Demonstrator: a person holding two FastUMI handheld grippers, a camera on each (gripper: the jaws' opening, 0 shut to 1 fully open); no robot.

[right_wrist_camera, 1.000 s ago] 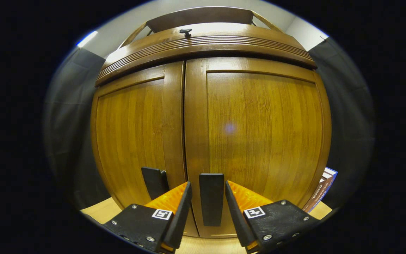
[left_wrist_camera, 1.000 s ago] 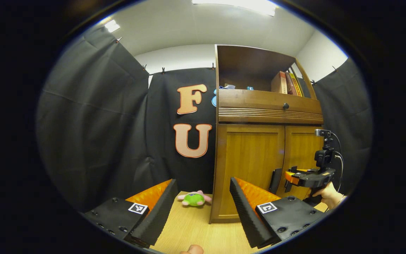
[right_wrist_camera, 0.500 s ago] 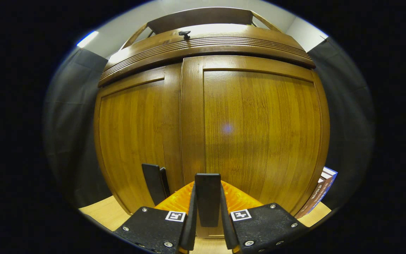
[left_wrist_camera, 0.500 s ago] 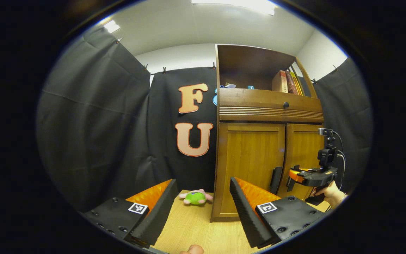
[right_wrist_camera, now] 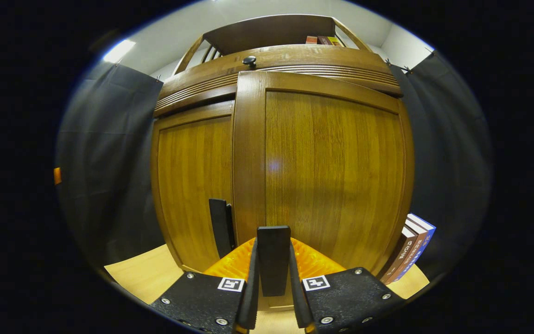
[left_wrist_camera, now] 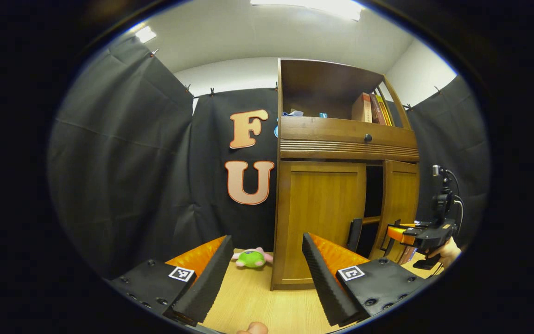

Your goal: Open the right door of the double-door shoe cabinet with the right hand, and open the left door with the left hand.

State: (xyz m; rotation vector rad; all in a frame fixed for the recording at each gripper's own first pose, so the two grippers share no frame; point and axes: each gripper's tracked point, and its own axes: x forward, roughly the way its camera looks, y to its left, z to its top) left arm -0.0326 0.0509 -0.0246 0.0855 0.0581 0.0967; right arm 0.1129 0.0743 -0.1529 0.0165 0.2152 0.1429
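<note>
Shoe cabinet (left_wrist_camera: 346, 139): dark-brown wood frame w/ two lighter golden-brown panel doors; stands upright on light wood tabletop (left_wrist_camera: 257, 301), toward its far edge. Right door (right_wrist_camera: 332, 171): ajar, swung partway out, dark gap betw. it and left door; its flat black vertical handle (right_wrist_camera: 273, 260) sits near door's inner edge, low. Left door (left_wrist_camera: 320, 218): shut, flush w/ frame; matching black handle (right_wrist_camera: 219, 226) at inner edge, low.

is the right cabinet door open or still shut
Partly open. A dark gap shows between the right door and the shut left door; the right tool grips its handle.
</note>
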